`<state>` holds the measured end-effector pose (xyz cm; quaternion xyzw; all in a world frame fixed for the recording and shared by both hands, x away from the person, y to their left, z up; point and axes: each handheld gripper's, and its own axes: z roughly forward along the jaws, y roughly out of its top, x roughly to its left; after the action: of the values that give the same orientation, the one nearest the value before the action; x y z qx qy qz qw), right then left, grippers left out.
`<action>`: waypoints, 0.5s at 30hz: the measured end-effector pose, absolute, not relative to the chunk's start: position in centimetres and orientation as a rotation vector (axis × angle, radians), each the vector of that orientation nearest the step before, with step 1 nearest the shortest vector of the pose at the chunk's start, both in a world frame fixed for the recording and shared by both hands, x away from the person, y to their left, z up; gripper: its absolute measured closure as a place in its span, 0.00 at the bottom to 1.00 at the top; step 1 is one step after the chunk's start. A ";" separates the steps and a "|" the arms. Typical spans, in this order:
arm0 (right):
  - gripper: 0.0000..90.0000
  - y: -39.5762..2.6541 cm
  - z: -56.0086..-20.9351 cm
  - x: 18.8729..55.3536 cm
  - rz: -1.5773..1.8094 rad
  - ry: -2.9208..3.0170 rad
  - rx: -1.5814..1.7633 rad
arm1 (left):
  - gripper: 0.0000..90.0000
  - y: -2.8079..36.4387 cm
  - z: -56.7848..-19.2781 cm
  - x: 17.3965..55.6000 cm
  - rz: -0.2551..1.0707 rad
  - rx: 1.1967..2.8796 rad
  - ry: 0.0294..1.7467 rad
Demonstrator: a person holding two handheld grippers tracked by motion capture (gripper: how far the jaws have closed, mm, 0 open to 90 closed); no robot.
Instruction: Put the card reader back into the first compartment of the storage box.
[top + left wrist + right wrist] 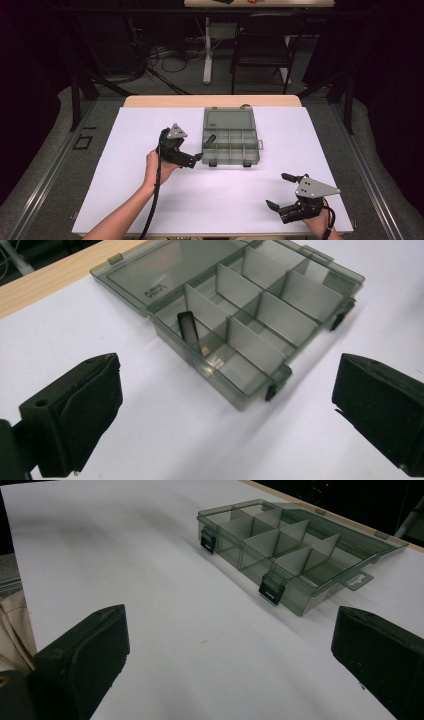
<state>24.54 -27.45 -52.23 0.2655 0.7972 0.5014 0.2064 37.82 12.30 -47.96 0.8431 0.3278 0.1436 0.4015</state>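
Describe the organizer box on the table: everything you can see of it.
The box is translucent smoky grey plastic, shallow and rectangular, lying flat on the white table near its far edge. Its hinged lid is swung fully open and lies flat behind it. Thin dividers split the tray into two rows of compartments. Two dark latches hang on the front wall. A small dark flat piece leans tilted in one end compartment; the rest look empty. No gripper touches the box.

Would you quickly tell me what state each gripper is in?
Left gripper: open, holding nothing.
Right gripper: open, holding nothing.
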 end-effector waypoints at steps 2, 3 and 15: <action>0.02 -27.5 -52.2 24.6 1.396 2.220 0.743 | 0.00 12.7 -47.9 37.3 0.370 2.134 0.824; 0.02 -27.5 -52.2 24.6 1.396 2.220 0.744 | 0.00 12.9 -47.8 37.0 0.370 2.133 0.823; 0.01 -27.5 -52.2 24.5 1.393 2.223 0.751 | 0.00 15.2 -47.6 33.4 0.393 2.131 0.799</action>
<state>24.55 -27.50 -52.22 0.2694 0.7974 0.4996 0.2049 33.35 15.17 -47.56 0.8439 0.3165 0.1557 0.4042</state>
